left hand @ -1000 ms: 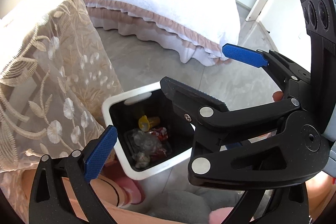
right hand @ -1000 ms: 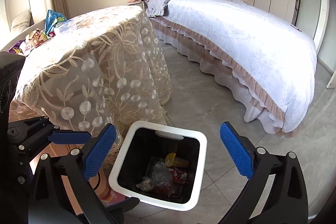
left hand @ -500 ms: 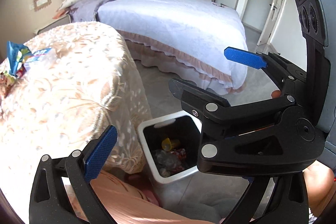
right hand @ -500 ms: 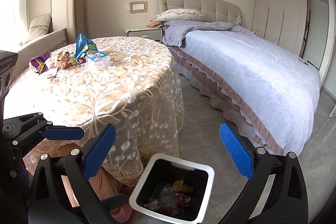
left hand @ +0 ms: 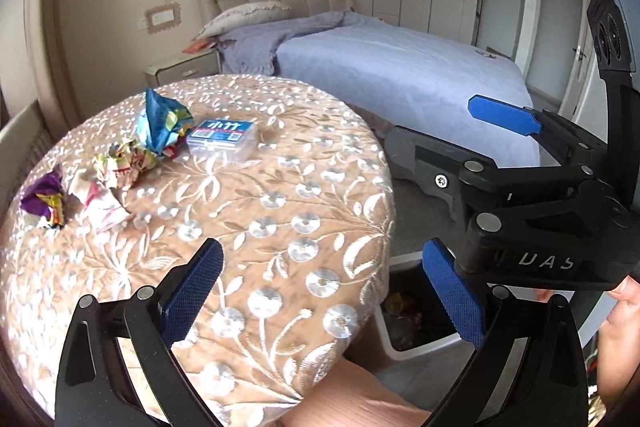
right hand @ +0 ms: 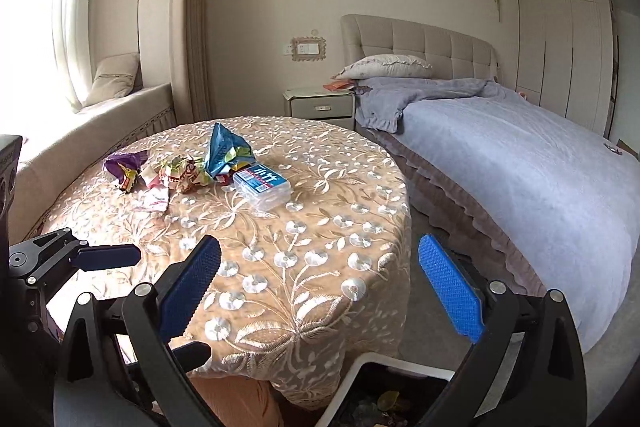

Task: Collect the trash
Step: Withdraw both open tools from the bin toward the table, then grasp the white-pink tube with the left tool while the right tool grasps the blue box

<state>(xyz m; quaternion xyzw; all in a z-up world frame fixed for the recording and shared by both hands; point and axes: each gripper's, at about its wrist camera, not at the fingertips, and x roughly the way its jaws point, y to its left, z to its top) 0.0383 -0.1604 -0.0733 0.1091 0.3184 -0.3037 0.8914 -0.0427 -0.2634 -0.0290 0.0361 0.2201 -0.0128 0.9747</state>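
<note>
Trash lies on the far left of the round table (left hand: 280,227): a blue wrapper (left hand: 160,121) (right hand: 224,151), a crumpled yellow-red wrapper (left hand: 120,163) (right hand: 182,173), a pink-white wrapper (left hand: 98,203) (right hand: 154,197), a purple wrapper (left hand: 42,199) (right hand: 124,165) and a clear box with a blue label (left hand: 222,139) (right hand: 262,185). My left gripper (left hand: 324,291) is open and empty over the table's near edge. My right gripper (right hand: 318,287) is open and empty, also above the near edge; it shows in the left wrist view (left hand: 436,131). The white bin (left hand: 404,311) (right hand: 384,395) with trash stands on the floor below.
A bed (right hand: 520,163) with a lilac cover fills the right side. A nightstand (right hand: 320,105) stands behind the table. A window seat (right hand: 100,115) runs along the left. Grey floor (right hand: 432,235) lies between table and bed.
Both grippers have risen from over the bin to table height. The table top and its trash have come into view, and the bin has dropped to the bottom of both views.
</note>
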